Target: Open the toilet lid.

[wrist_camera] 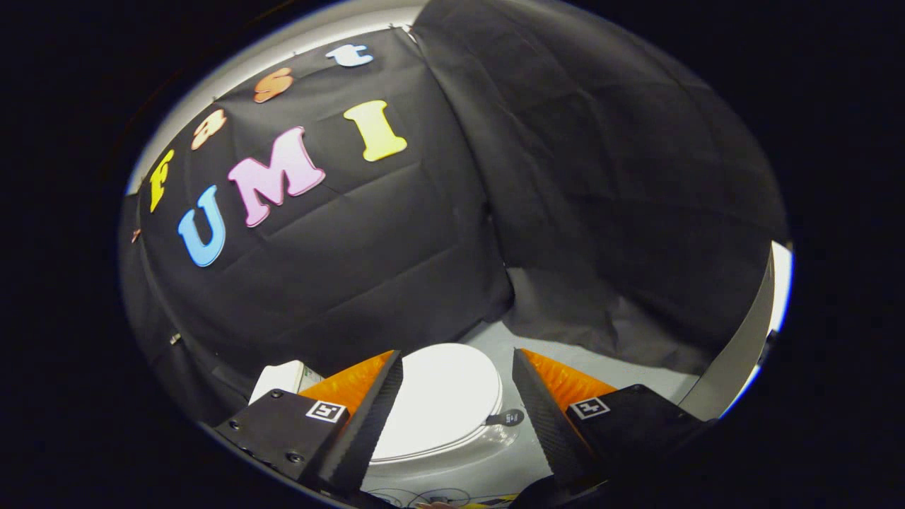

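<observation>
**K:** Fingers (368, 417) nearest, spread wide, nothing between them. Gripper (458, 417) holds nothing. Toilet lid (442, 403) sits beyond the tips, framed in the gap, down flat on the bowl as far as I can tell.

**R:** So approach step, no contact yet?

**K:** My read, yes. Lid closed, gripper well above it, looking down at an angle.

**R:** Next move?

**K:** Descend toward the lid's near rim and get one finger under the edge, or pinch the lip. There's a small dark tab (505, 418) at the lid's right side, just inside the right finger. Could be a handle, too small to say.

**R:** Anything in the way?

**K:** Not much. White box-like thing (283, 378), likely the tank, behind the left finger. Grey floor (601, 364) around the bowl, black cloth wall (565, 212) draping down behind. Cables and tape on the floor (424, 497) close under the gripper, clear of the lid.

**R:** Risk?

**K:** Smooth glossy lid, thin edge. Fingers may slip off.
</observation>
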